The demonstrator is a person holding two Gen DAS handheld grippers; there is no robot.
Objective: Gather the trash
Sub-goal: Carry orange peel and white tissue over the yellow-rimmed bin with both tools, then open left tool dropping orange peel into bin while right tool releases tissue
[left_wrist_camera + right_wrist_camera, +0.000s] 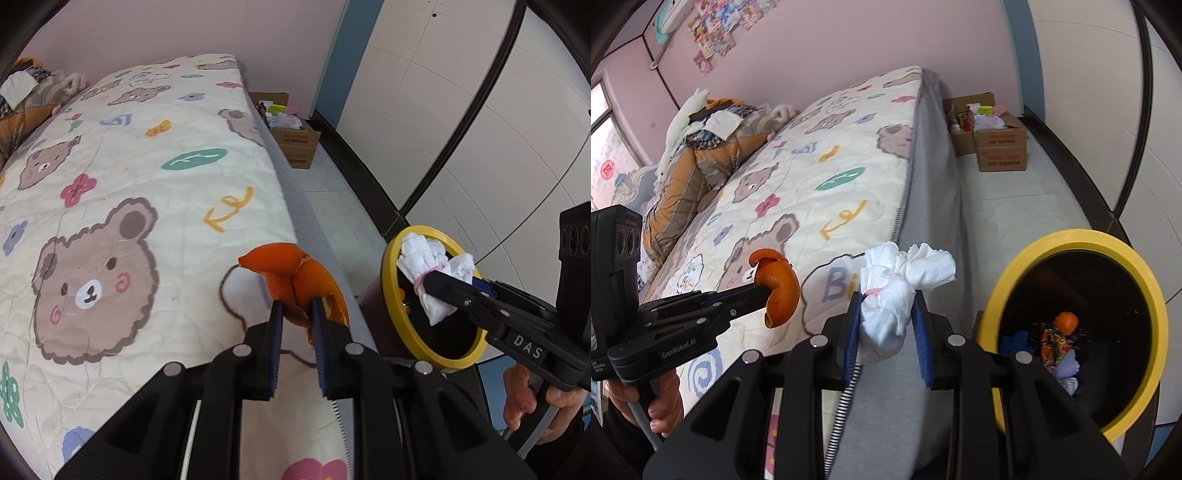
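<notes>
Left wrist view:
Left gripper [297, 308]: clenched on an orange peel [295, 275], held over the bed edge [303, 206].
Bin [391, 280]: just beside the bed.

Right wrist view:
Right gripper [886, 306]: clamped on a white tissue [897, 291], held near the yellow rim [1145, 280].

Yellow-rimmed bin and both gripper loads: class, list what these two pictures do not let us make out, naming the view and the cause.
- Yellow-rimmed bin: the right wrist view's lower edge and the right gripper cut off its base.
- Bin contents: in the left wrist view, dark, partly behind the white tissue.
- Orange peel: its lower end sits behind the left gripper.
- Cardboard box printing: too small in both.
</notes>
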